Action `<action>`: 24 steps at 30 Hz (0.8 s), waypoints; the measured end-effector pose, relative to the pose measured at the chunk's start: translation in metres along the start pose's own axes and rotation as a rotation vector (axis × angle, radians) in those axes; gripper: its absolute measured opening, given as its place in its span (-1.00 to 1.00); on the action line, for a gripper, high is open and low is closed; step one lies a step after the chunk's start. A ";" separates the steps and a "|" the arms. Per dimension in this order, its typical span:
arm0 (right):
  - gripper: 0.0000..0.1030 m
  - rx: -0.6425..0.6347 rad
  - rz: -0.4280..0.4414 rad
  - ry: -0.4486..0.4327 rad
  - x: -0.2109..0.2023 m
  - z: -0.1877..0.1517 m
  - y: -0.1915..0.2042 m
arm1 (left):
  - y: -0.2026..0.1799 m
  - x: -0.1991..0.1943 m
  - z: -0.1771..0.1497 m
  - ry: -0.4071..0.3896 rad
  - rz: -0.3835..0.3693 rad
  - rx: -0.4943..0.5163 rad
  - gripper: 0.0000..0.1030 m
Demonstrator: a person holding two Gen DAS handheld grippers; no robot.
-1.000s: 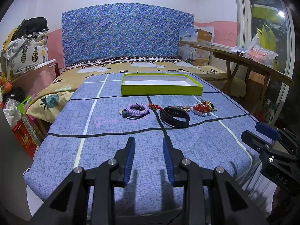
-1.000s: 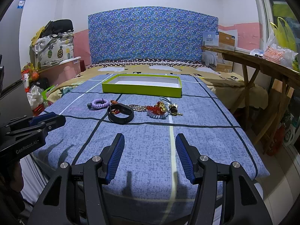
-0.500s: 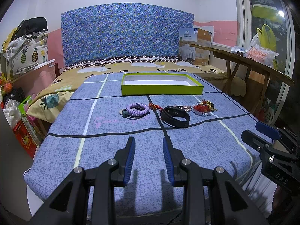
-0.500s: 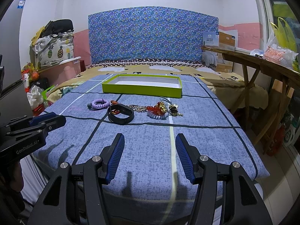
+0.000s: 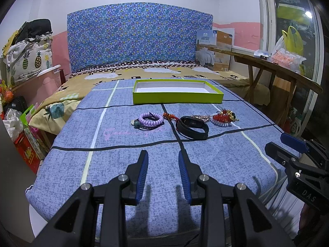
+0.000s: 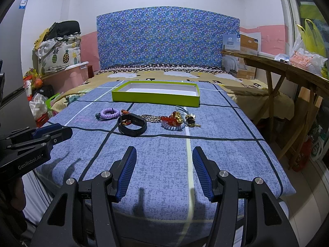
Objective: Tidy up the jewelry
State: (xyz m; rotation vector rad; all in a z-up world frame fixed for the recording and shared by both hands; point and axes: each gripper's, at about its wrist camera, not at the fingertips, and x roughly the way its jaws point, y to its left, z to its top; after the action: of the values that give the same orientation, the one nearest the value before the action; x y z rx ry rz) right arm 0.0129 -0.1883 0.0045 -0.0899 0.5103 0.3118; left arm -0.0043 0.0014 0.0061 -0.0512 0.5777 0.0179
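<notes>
A row of jewelry lies on the blue cloth: a purple coiled bracelet (image 5: pixel 150 119) (image 6: pixel 108 112), a black wristband (image 5: pixel 192 127) (image 6: pixel 132 124), a gold chain (image 6: pixel 151 119) and a red bead bracelet with gold charms (image 5: pixel 222 118) (image 6: pixel 173 121). Behind them sits a lime-green shallow box (image 5: pixel 177 91) (image 6: pixel 156 93) with a white, bare inside. My left gripper (image 5: pixel 163 156) hovers open near the cloth's front edge, well short of the jewelry. My right gripper (image 6: pixel 163 152) is open too, wider, nothing between its fingers. Each gripper shows at the edge of the other's view.
The blue cloth (image 5: pixel 127 148) covers a bed with a patterned headboard (image 5: pixel 131 39). A wooden table (image 6: pixel 287 70) with bags stands at the right. Bags and a pink bin (image 5: pixel 35 82) crowd the left side.
</notes>
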 end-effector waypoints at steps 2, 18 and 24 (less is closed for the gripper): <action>0.11 0.001 0.002 0.002 0.000 0.000 0.000 | 0.000 0.000 0.000 0.001 0.000 -0.001 -0.39; 0.11 -0.005 0.003 0.048 0.032 0.022 -0.014 | 0.003 0.036 0.024 0.050 -0.032 0.005 -0.32; 0.11 0.012 0.040 0.101 0.058 0.039 -0.025 | 0.004 0.060 0.038 0.105 -0.068 -0.008 -0.32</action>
State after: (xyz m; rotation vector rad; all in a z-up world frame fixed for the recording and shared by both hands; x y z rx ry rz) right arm 0.0870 -0.1904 0.0102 -0.0839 0.6142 0.3444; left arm 0.0666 0.0077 0.0048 -0.0803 0.6807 -0.0491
